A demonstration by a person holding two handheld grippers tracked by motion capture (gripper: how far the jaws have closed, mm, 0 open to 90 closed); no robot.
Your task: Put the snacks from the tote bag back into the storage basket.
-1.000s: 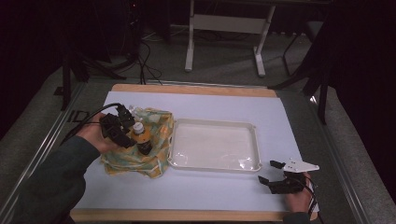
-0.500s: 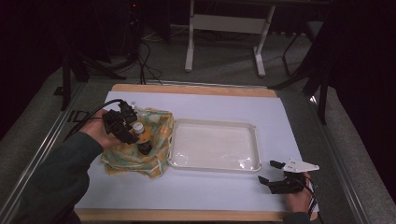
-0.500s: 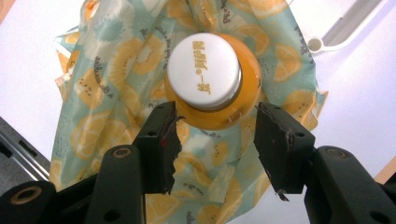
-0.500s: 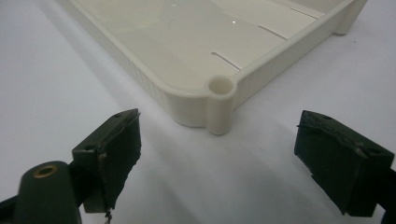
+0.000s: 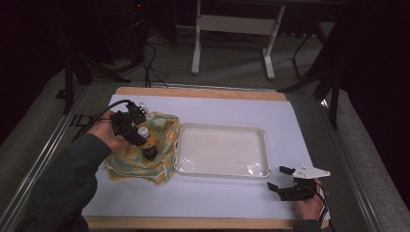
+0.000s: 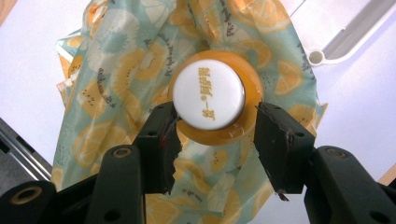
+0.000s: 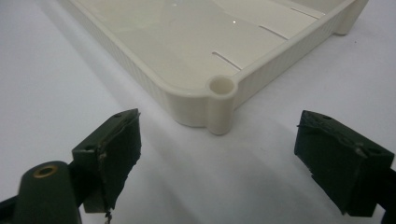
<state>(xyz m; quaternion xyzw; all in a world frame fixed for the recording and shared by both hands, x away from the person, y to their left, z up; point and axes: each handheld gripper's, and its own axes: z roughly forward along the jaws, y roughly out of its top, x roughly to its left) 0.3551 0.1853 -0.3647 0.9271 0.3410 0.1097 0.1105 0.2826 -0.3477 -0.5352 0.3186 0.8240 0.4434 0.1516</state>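
Observation:
An orange bottle (image 5: 148,144) with a white cap (image 6: 208,95) stands upright on a crumpled cloth printed with orange slices (image 5: 129,163) at the table's left. My left gripper (image 5: 143,138) reaches down over it, and in the left gripper view (image 6: 215,136) both black pads press the bottle's sides just below the cap. The cloth (image 6: 116,70) spreads out beneath. My right gripper (image 5: 280,178) rests low at the front right, open, with nothing between its jaws. In the right gripper view (image 7: 233,149) it faces the near corner of the white tray (image 7: 219,88).
The shallow white tray (image 5: 220,171) lies in the middle of the white table cover, right of the cloth. Dark floor, cables and a table frame lie beyond the wooden far edge.
The left hand has edged slightly toward the far side over the bottle, which stays standing on the cloth. The right hand has not moved.

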